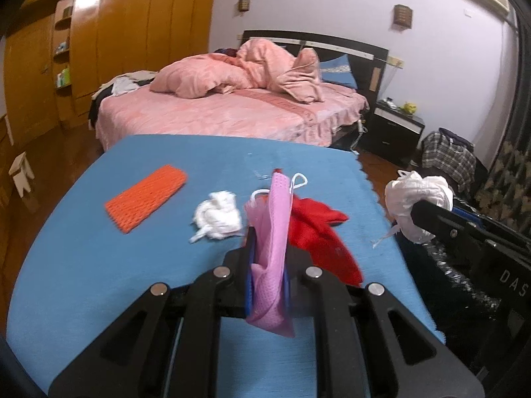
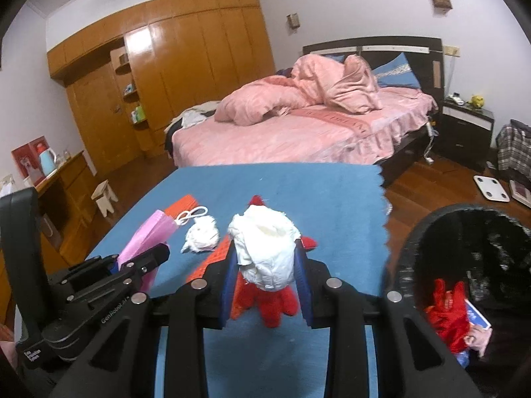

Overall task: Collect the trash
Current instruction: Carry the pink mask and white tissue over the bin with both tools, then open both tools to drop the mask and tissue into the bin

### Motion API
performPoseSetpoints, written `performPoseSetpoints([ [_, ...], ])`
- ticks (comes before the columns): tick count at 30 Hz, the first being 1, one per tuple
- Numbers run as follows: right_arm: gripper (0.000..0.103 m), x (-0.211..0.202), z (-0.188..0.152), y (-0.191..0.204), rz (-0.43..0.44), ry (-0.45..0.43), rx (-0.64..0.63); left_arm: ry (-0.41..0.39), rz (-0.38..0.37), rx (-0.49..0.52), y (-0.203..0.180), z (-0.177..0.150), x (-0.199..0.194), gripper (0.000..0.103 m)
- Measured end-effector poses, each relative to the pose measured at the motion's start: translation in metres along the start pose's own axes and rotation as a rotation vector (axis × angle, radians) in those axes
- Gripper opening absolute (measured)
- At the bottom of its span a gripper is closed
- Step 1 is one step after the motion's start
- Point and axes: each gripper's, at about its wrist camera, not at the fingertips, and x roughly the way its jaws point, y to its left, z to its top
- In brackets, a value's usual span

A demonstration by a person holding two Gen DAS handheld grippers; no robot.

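Observation:
My left gripper (image 1: 268, 252) is shut on a pink face mask (image 1: 272, 219), held upright above the blue-covered table (image 1: 99, 265). On the cloth lie an orange foam net (image 1: 146, 199), a crumpled white tissue (image 1: 217, 215) and a red cloth (image 1: 318, 235). My right gripper (image 2: 267, 258) is shut on a white crumpled wad (image 2: 265, 248), above the red cloth (image 2: 275, 301). The wad (image 1: 415, 195) also shows at the table's right edge in the left wrist view. The left gripper (image 2: 149, 255) with the mask (image 2: 146, 235) appears to the left in the right wrist view.
A bin lined with a black bag (image 2: 431, 232) stands right of the table, with red trash (image 2: 444, 311) and a blue-white packet inside. Beyond the table's far edge are a pink bed (image 2: 298, 139), a small stool (image 2: 104, 197) and a floor scale (image 2: 491, 187).

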Motion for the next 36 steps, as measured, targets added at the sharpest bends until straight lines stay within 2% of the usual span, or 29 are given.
performPoseSetpoints([
  [11, 0.032, -0.047, 0.005, -0.051, -0.101, -0.088, 0.058, -0.04, -0.09, 0.058, -0.063, 0.013, -0.005, 0.012],
  [24, 0.032, -0.095, 0.001, -0.123, -0.239, -0.15, 0.123, -0.07, -0.22, 0.155, -0.149, 0.024, -0.001, 0.013],
  [36, 0.032, -0.126, -0.013, -0.189, -0.359, -0.166, 0.186, -0.039, -0.328, 0.234, -0.222, 0.024, 0.019, 0.015],
])
